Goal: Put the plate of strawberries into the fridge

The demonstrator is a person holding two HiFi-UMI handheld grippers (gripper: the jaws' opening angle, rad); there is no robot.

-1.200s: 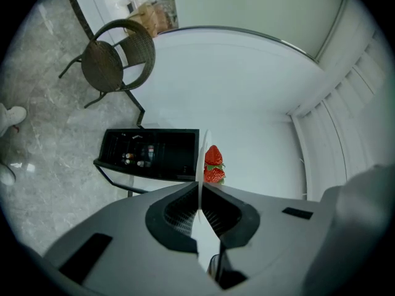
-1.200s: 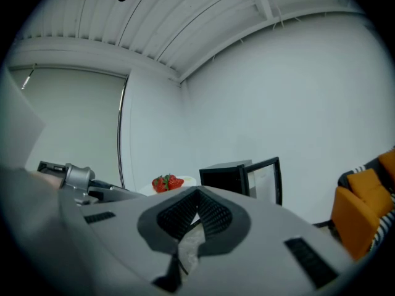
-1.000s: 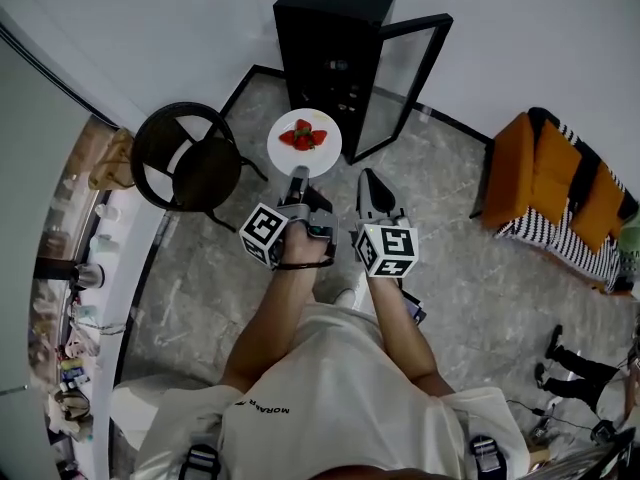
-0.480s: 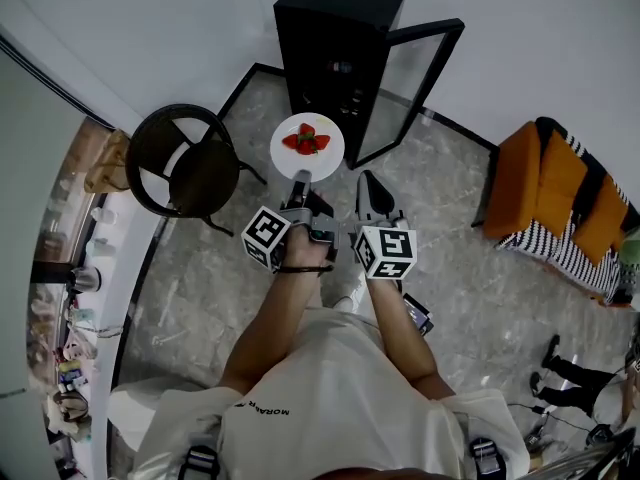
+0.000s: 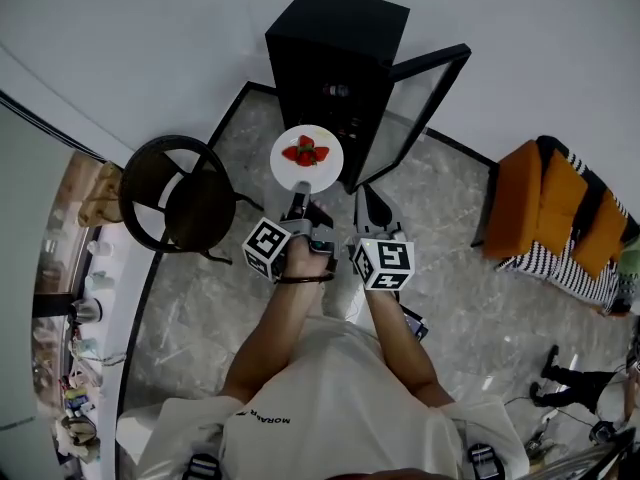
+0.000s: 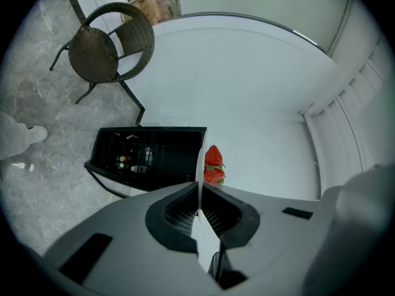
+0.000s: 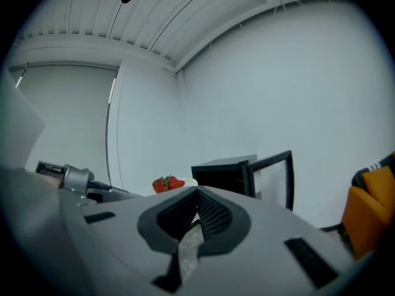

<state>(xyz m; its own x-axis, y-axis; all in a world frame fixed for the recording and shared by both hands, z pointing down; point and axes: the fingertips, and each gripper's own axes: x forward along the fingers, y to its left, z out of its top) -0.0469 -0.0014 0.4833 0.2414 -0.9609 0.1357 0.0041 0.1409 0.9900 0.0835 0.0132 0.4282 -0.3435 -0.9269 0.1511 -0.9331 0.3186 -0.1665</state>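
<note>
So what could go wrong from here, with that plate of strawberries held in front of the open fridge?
The left tool pinches only one edge of the plate, so it could tilt or slip and the loose strawberries roll off. The fridge opening looks snug for the plate, and its open door stands close beside it, so the rim might bump either going in.

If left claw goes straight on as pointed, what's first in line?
Probably the black fridge: the left claw, shut on the white round plate of strawberries, points at its open front. Depth unclear.
</note>
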